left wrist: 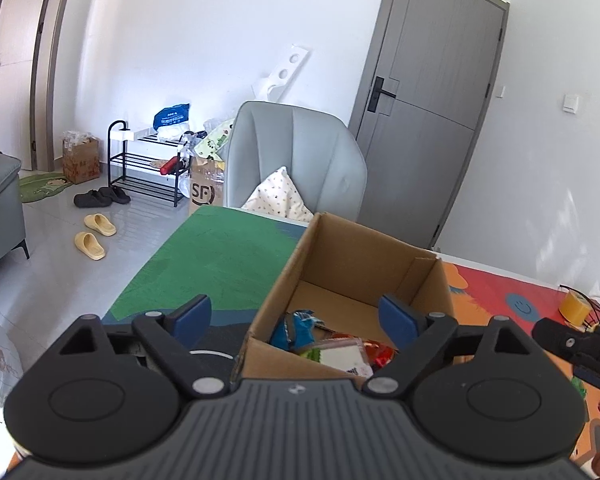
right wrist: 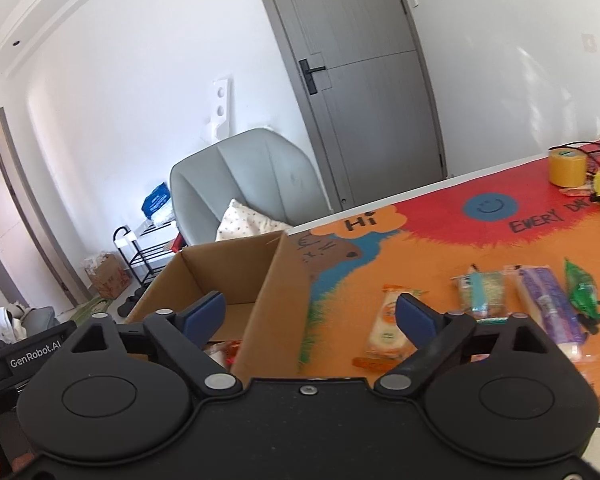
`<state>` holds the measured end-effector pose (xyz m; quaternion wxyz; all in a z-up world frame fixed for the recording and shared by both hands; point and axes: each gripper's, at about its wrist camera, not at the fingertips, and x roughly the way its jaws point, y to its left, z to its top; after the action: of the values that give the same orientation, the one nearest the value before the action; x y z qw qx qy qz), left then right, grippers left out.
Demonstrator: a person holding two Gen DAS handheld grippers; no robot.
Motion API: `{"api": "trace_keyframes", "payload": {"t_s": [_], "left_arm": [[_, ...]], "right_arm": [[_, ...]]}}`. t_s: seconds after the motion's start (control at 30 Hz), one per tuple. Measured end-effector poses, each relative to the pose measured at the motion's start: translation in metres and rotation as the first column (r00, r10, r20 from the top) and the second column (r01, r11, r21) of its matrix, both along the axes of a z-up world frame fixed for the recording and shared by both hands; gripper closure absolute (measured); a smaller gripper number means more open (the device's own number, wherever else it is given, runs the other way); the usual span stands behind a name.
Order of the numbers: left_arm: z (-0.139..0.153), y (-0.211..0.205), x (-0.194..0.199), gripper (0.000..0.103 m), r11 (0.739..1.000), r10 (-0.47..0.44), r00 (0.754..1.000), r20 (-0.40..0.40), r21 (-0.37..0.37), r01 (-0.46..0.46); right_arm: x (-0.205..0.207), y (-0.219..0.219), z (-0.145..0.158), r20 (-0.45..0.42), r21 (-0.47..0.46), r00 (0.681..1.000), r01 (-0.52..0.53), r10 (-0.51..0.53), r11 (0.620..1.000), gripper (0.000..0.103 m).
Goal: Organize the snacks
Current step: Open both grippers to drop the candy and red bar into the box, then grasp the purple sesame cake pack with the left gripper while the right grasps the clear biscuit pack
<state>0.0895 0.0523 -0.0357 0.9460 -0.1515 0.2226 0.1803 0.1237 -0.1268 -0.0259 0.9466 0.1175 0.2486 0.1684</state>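
Sorting snacks into a cardboard box (left wrist: 340, 264), roughly part-done, judged from what lies where.

Left to right:

- Left gripper (left wrist: 296, 312): jaws spread wide, nothing between the blue pads; poised over the box's near left corner, one pad outside the wall, the other above the interior.
- Cardboard box: open-topped, standing on the patterned table mat (right wrist: 440, 256). Holding already: a blue packet (left wrist: 296, 328), a clear-wrapped pale packet (left wrist: 340, 354), a red wrapper (left wrist: 376, 350). Far half of the floor bare.
- Right gripper (right wrist: 310, 312): jaws likewise spread wide and empty; straddling the box's right wall, left pad over the interior, right pad over the mat.
- Left to pack, loose on the mat right of the box: an orange-and-white packet (right wrist: 384, 324), nearest, partly behind the right pad; a green-banded clear packet (right wrist: 482, 292); a purple-striped packet (right wrist: 544, 300); a green packet (right wrist: 580, 288), farthest right.

Surroundings, not for packing as far as can be told:

- Roll of yellow tape (right wrist: 567, 167) and tangled dark cables at the mat's far right corner, well apart from the snacks.
- Grey armchair (left wrist: 296, 152) with a spotted cushion beyond the table.
- Shoe rack (left wrist: 148, 164), slippers and cartons on the floor, grey door (left wrist: 428, 112) behind.

Obstructions: only the box's right wall, standing between the right gripper and the loose packets' destination; needing clearance on each transfer.
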Motion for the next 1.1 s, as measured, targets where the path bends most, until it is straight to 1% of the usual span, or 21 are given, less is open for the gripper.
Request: {"api": "trace_keyframes", "payload": {"t_s": [0.2,0.4,0.53,0.8,0.93,1.0,1.03,1.1], "left_arm": [[0.003,-0.017,-0.003,0.009,0.999,-0.037,0.999,0.016,0.017,0.036],[0.003,-0.035,-0.002,0.008,0.996,-0.085,0.996,0.014,0.018,0.085],[0.005,-0.044,-0.004,0.008,0.989,-0.149,0.989,0.016,0.009,0.149],[0.003,-0.077,0.007,0.008,0.978,-0.206,0.978,0.014,0.040,0.205],[-0.001,-0.098,0.012,0.008,0.971,-0.234,0.972,0.015,0.050,0.233],[-0.004,-0.108,0.015,0.009,0.966,-0.253,0.967,0.013,0.048,0.252],[-0.006,-0.113,0.015,0.009,0.963,-0.264,0.964,0.011,0.049,0.263],[-0.010,-0.123,0.017,0.009,0.957,-0.286,0.958,0.006,0.052,0.286]], "right_arm": [[-0.007,-0.027,-0.001,0.001,-0.023,0.999,0.052,-0.052,0.998,0.001],[-0.010,-0.052,-0.008,-0.012,-0.028,0.994,0.109,-0.109,0.994,0.000],[-0.011,-0.067,-0.013,-0.025,-0.036,0.988,0.149,-0.150,0.988,0.000],[-0.010,-0.104,-0.028,-0.047,-0.011,0.973,0.224,-0.224,0.974,0.001],[-0.008,-0.117,-0.041,-0.072,-0.015,0.967,0.244,-0.245,0.970,0.006],[-0.007,-0.124,-0.048,-0.090,-0.008,0.964,0.250,-0.250,0.968,0.015],[-0.007,-0.127,-0.052,-0.098,-0.007,0.962,0.254,-0.253,0.967,0.016],[-0.006,-0.131,-0.058,-0.112,-0.012,0.959,0.259,-0.259,0.966,0.022]]}}
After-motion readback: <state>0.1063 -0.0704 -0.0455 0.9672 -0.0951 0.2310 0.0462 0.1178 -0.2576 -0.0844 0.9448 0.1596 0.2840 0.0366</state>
